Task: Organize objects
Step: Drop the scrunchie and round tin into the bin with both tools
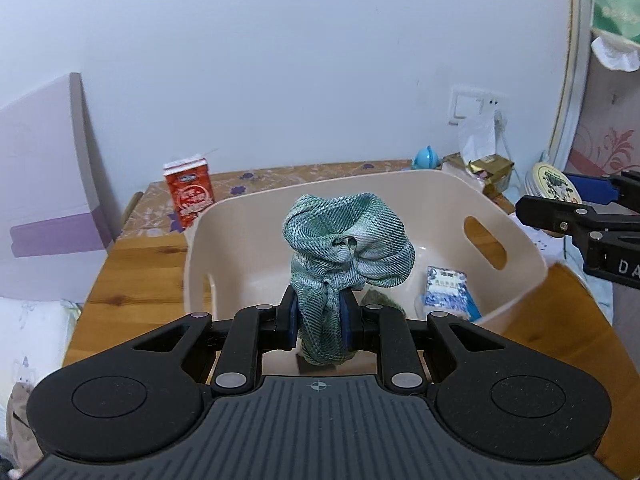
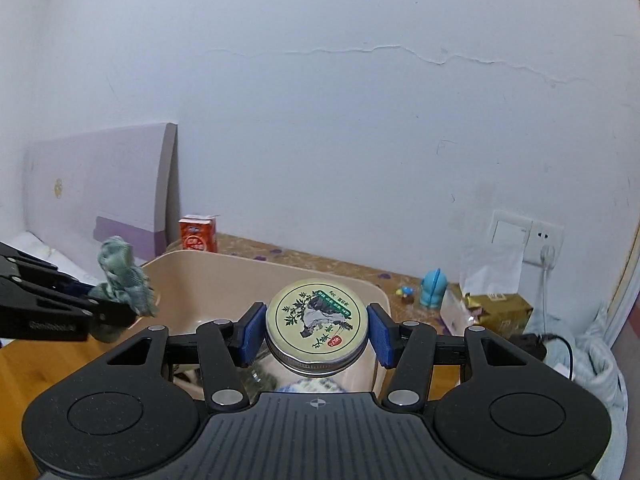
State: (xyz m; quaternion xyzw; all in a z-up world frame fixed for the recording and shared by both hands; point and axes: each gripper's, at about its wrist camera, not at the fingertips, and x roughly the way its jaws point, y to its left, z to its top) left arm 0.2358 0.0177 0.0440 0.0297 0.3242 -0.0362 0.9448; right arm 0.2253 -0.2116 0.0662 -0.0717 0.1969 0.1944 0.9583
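My left gripper (image 1: 319, 316) is shut on a crumpled green cloth (image 1: 348, 240) and holds it above the near rim of a beige plastic basket (image 1: 224, 240). A blue-and-white patterned packet (image 1: 446, 286) lies in the basket. My right gripper (image 2: 316, 330) is shut on a round tin (image 2: 316, 322) with a cream lid printed with a plant, held over the basket's right side (image 2: 224, 280). The left gripper with the cloth (image 2: 124, 280) shows at the left of the right wrist view. The right gripper with the tin (image 1: 554, 184) shows at the right of the left wrist view.
The basket stands on a wooden table (image 1: 136, 264). A red carton (image 1: 190, 196) stands behind it at the left. A blue toy (image 2: 432, 294), a gold box (image 2: 500, 312) and a wall socket (image 2: 540, 240) are at the back right. A purple-and-white board (image 1: 44, 184) leans on the left.
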